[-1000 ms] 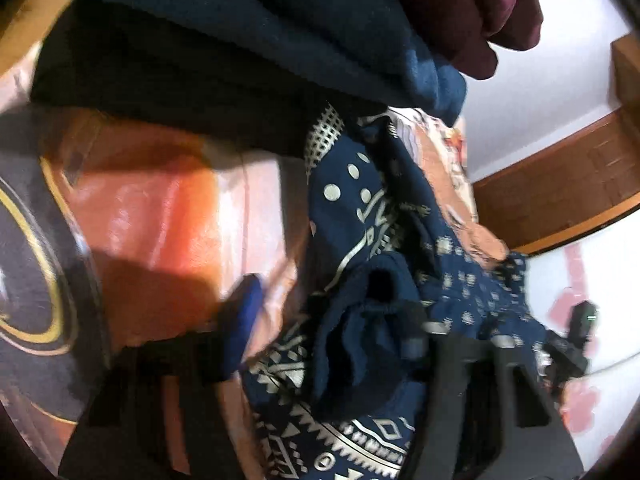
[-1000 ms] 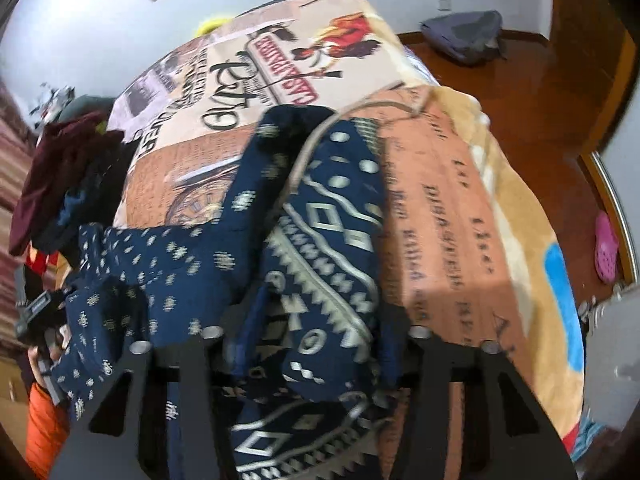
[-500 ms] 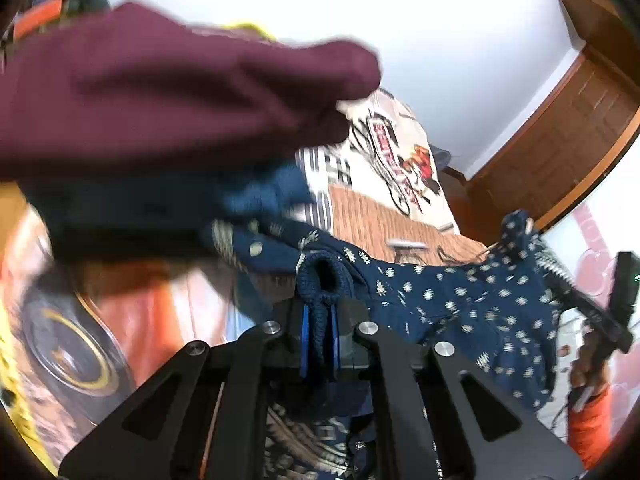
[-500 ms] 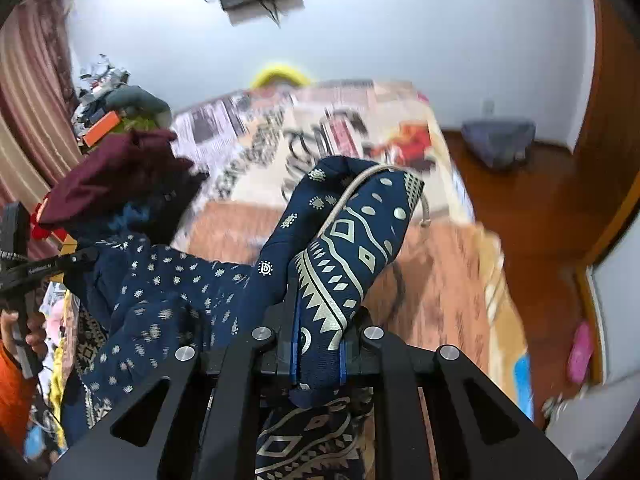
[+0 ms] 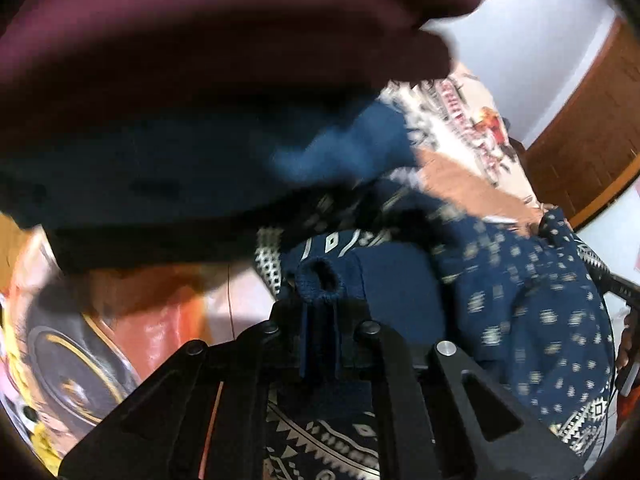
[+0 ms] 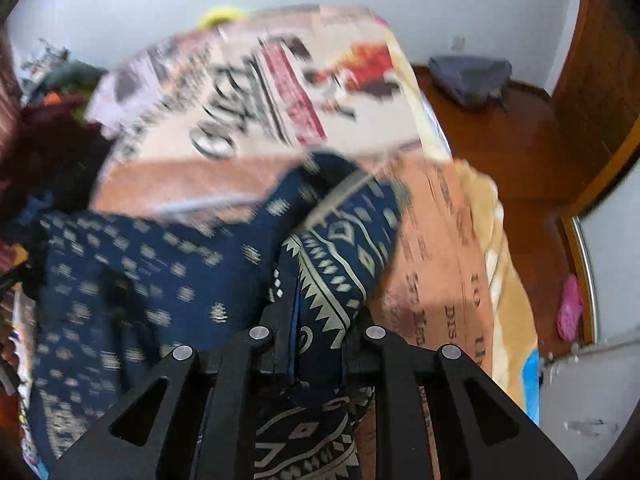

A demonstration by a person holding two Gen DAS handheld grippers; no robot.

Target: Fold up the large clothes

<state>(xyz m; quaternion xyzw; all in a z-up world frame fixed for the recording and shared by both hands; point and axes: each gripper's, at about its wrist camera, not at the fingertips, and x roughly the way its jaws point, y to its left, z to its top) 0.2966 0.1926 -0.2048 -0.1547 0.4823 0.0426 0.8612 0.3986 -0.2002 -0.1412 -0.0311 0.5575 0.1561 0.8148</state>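
Pinching navy patterned garment [image 6: 168, 264] edges, left gripper [image 5: 320, 312], right gripper [image 6: 320, 320], above blanket [image 6: 440, 216]

1. The patterned garment [image 6: 168, 264] lies on the bed [image 6: 448, 240], spread from its left side toward the middle.
2. The right tongs [image 6: 320, 328] clamp a fold of the garment at its right edge.
3. The left tongs [image 5: 320, 320] clamp a hem at its left edge.
4. A pile of clothes [image 5: 192, 92] sits on the bed just behind the left tongs.
5. A bag [image 6: 470, 76] lies on the floor [image 6: 520, 152] right of the bed, near the wall.
6. A slipper [image 6: 570, 308] lies on the floor farther forward.
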